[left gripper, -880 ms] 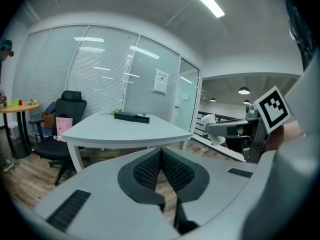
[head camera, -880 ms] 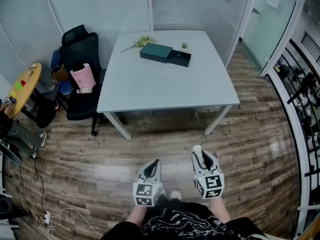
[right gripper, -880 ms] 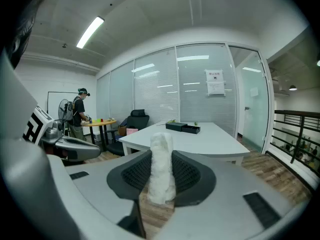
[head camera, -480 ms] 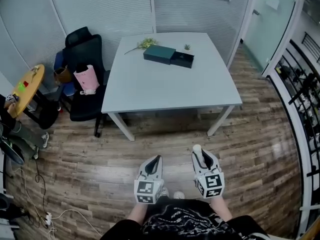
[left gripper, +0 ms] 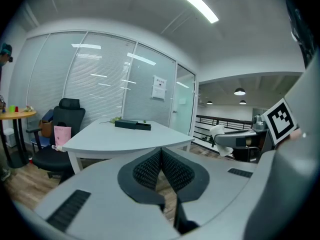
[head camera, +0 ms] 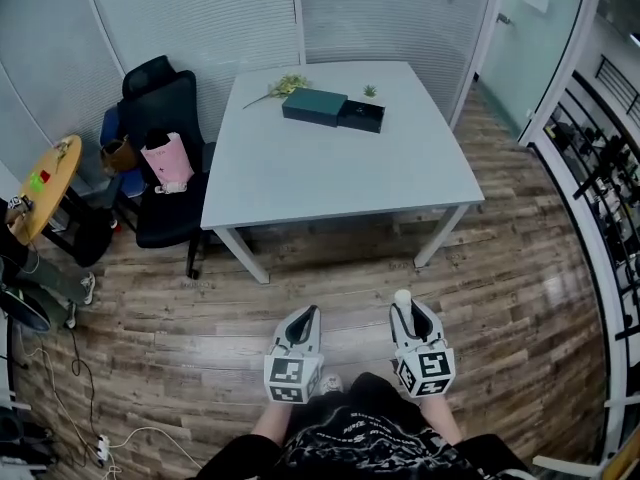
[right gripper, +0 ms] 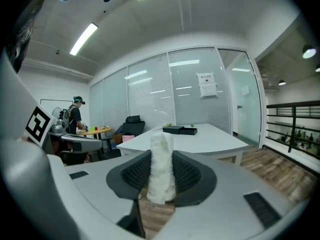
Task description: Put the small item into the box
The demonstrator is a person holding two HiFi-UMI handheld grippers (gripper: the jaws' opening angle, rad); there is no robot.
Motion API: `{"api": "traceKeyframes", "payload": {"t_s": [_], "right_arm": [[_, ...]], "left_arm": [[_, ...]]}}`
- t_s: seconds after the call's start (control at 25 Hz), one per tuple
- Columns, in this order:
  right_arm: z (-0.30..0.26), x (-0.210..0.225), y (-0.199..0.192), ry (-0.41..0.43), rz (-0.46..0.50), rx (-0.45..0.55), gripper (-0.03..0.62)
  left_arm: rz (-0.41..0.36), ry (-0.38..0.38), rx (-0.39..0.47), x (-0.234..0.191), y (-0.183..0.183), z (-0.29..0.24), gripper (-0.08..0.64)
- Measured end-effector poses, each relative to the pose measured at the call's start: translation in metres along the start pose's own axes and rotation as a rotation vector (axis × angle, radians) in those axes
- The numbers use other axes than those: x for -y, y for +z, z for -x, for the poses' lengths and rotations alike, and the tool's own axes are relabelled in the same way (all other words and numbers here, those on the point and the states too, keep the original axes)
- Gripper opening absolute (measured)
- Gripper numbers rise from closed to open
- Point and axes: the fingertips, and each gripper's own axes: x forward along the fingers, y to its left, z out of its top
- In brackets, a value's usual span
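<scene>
Right fingers are clamped on the small white item, left fingers shut empty; item could be dropped short of the box if grip slackens.

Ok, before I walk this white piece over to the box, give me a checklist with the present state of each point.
1. Grip on the small white item: ok. The right gripper is shut on it, and it stands upright between the pads.
2. Free left gripper: ok. Its jaws are together with nothing between them.
3. Reach to the dark green box: not ok. It lies at the far side of the table, and both grippers hover over the wood floor short of it.
4. Box ready to take the item: cannot tell. A black part sticks out at its right end, but its inside is too small to read.
</scene>
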Motion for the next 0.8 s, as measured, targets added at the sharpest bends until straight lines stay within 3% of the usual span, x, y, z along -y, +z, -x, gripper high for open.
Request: {"api": "traceKeyframes", "payload": {"t_s": [0.2,0.4,0.52,0.8], "right_arm": [[0.007,0.001,-0.025,0.029,0.085,-0.089,0.135],[-0.009,0.019,-0.034,0.036,0.074,-0.098,0.135],[-0.033,0.029,-0.022,0.065,0.14,-0.102,0.135],[-0.092,0.067,0.022,0.106,0.157,-0.041,0.135]], "left_arm": [[-0.009,-0.02,-0.009,0.007,0.001,-0.006,0.018],[-0.078,-0.003,0.002,0.008,0.011,-0.03,0.018],[-0.104,0.027,0.009,0.0,0.024,-0.051,0.018],[-0.057,0.089,0.021,-0.008,0.042,-0.099,0.018]]}}
